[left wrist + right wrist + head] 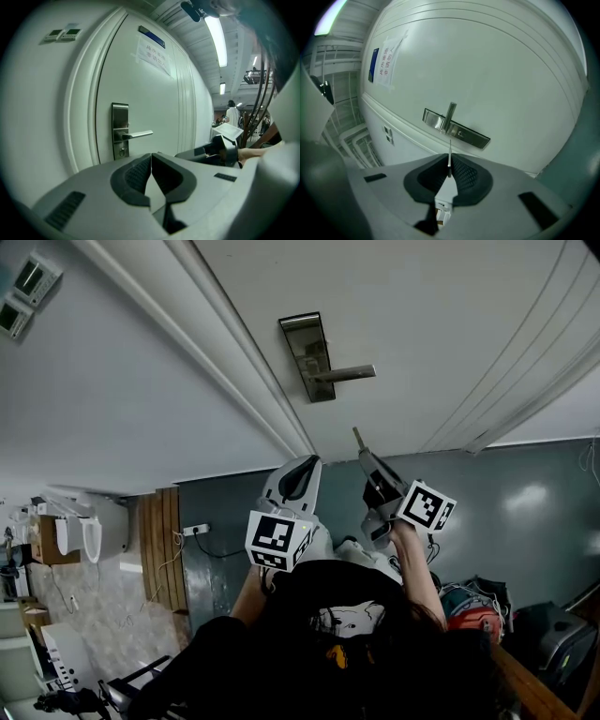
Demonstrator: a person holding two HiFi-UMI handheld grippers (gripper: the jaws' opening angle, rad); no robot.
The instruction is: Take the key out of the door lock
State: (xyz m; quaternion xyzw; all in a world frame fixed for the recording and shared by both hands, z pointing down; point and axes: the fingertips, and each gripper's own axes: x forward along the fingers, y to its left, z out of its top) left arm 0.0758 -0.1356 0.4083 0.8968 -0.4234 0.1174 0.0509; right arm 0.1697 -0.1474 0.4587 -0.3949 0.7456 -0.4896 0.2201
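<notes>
- While the person holds both tools up toward the white panelled door [422, 324], the right gripper [449, 172] is clenched on a thin silver metal key [449, 160], seen edge-on between its dark ribbed pads.
- In the head view, the key [357, 438] sticks out past the right gripper [368, 461], its tip pointing at the door and clear of the brushed-steel lock plate [307, 354].
- The plate's keyhole [460, 133] sits just beside the straight steel lever handle [449, 116], apart from the key.
- The left gripper [151, 165] has its jaws pressed together with nothing between them; it hangs level with the lock plate [120, 130], well short of it.
- A white paper notice [153, 54] is taped high on the door under a small blue sign [153, 37]; its writing is too blurred to read.
- Each gripper carries a white cube with black square markers [278, 540], and two small wall switches [63, 33] sit left of the door frame.
</notes>
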